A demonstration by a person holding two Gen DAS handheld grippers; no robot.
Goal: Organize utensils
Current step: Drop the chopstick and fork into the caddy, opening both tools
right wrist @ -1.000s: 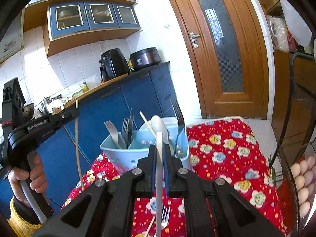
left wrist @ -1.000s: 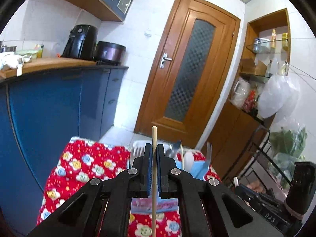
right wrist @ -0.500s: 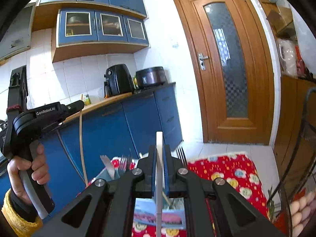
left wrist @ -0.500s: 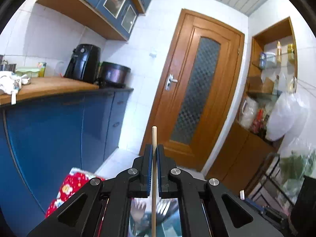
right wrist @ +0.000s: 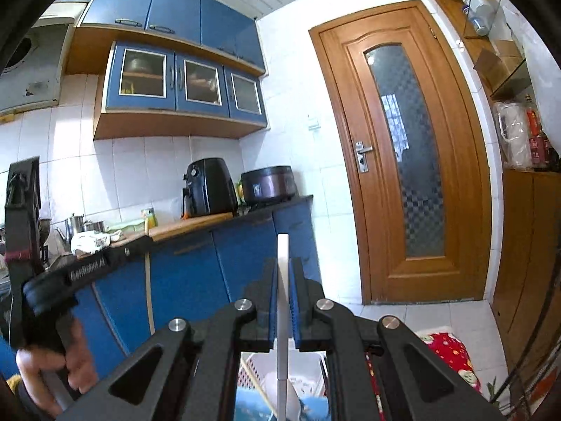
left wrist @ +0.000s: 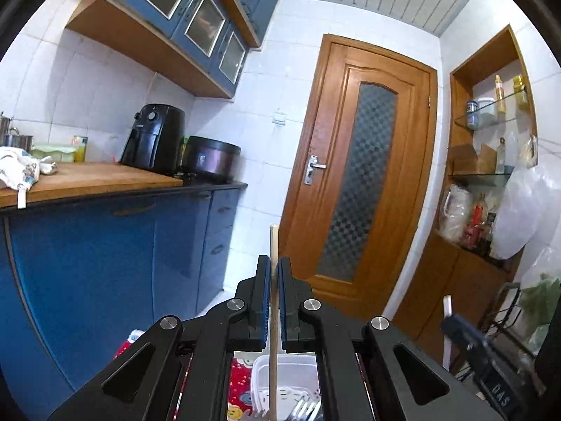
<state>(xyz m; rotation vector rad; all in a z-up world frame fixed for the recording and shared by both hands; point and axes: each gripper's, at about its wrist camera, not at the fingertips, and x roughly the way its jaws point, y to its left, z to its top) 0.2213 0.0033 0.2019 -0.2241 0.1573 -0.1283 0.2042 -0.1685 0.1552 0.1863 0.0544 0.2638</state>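
Observation:
My left gripper (left wrist: 274, 263) is shut on a thin wooden chopstick (left wrist: 274, 242) that stands upright between the blue pads. My right gripper (right wrist: 283, 266) is shut on a slim white utensil handle (right wrist: 283, 249), also upright. Under both, at the bottom edge, lies the pale utensil basket (left wrist: 291, 368) (right wrist: 257, 363) with fork tines (left wrist: 305, 410) showing in it. In the right wrist view the left gripper (right wrist: 87, 266) is at the left in a person's hand (right wrist: 75, 361), with the chopstick (right wrist: 149, 291) hanging below it. What the white handle ends in is hidden.
A red floral cloth (left wrist: 242, 379) (right wrist: 452, 354) covers the table below. Blue cabinets (left wrist: 105, 252) with a wooden counter, a black air fryer (left wrist: 154, 138) and a cooker (left wrist: 210, 158) stand left. A wooden door (left wrist: 357, 175) is ahead, shelves (left wrist: 491, 161) at the right.
Both grippers rose and tipped upward with their utensils still clamped. The table and basket slid down to the bottom edge of both views.

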